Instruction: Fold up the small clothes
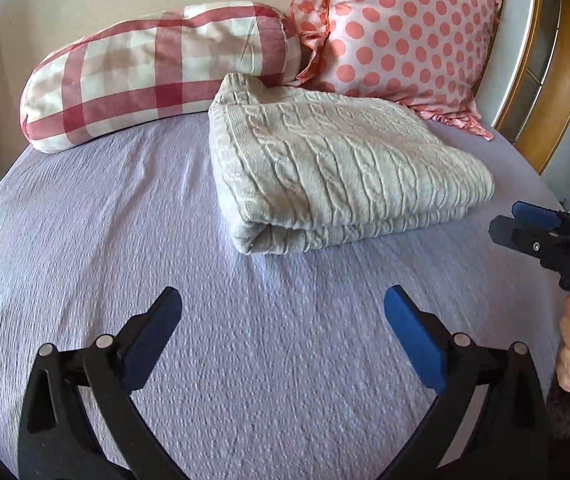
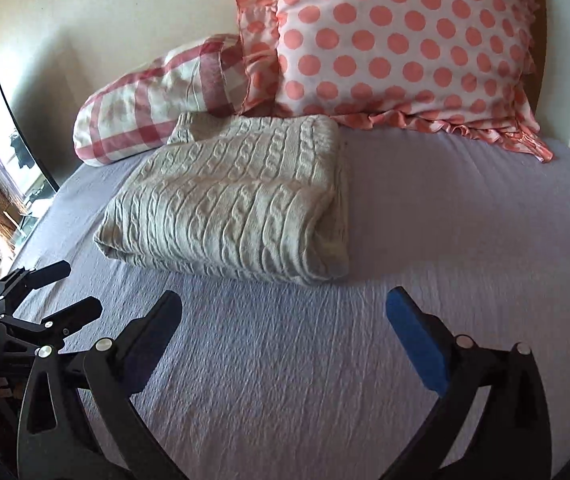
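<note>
While both of my grippers hang empty over the bed, the count from the left wrist view runs thus. Item: one cable-knit sweater (image 1: 337, 164), pale grey-cream, lying on the lavender bed sheet (image 1: 125, 240), folded into a thick rectangular packet with a rounded fold edge facing me and layered edges showing low along its front. It sits toward the head of the bed, its far end touching or nearly touching the checked pillow (image 1: 157, 76) and the polka-dot pillow (image 1: 405, 28). My left gripper (image 1: 283, 320) is spread wide, holding nothing, well short of the sweater. My right gripper (image 1: 525, 228) shows at the right edge, but from this side I cannot tell how its jaws stand.

Right wrist view. Item: the same sweater (image 2: 237, 204), its top face smooth with the cable ribs running evenly, corners fairly square, one side slightly bulged. My right gripper (image 2: 285, 320) is released wide and empty above bare sheet, near the packet's front edge. My left gripper (image 2: 61, 292) appears at the left, likewise parted.

Judgement: the folding of this garment looks finished, or nearly so; at most a squaring-up remains. No other clothes are in view.
</note>
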Motion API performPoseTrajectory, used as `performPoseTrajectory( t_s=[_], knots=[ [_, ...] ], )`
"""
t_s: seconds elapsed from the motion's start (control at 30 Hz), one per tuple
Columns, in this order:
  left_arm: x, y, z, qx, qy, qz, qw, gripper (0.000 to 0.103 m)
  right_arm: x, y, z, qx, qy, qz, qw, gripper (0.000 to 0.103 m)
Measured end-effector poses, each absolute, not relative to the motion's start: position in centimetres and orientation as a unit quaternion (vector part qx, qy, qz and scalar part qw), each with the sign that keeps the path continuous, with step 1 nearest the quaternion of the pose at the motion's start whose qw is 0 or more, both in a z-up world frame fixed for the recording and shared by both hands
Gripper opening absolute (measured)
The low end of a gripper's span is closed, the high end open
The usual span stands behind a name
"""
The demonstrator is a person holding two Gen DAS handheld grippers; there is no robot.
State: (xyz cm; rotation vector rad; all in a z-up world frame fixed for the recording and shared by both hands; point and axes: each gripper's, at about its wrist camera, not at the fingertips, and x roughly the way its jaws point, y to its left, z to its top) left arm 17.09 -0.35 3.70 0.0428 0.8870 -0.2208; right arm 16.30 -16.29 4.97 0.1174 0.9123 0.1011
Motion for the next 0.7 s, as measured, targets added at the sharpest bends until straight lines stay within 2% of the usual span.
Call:
performPoseTrajectory(
  t_s=[0.3,0.7],
  knots=[
    [18.5,1.0,1.9,0.018,0.464,-0.049,0.884,0.101,16.3,-14.3,2.0,0.028,0.491,0.034,0.87,0.102],
    [18.6,1.3,1.3,0.029,0.475,-0.03,0.879,0.101,16.4,-13.0,1.4,-0.026,0.498,0.013,0.867,0.102]
  ],
)
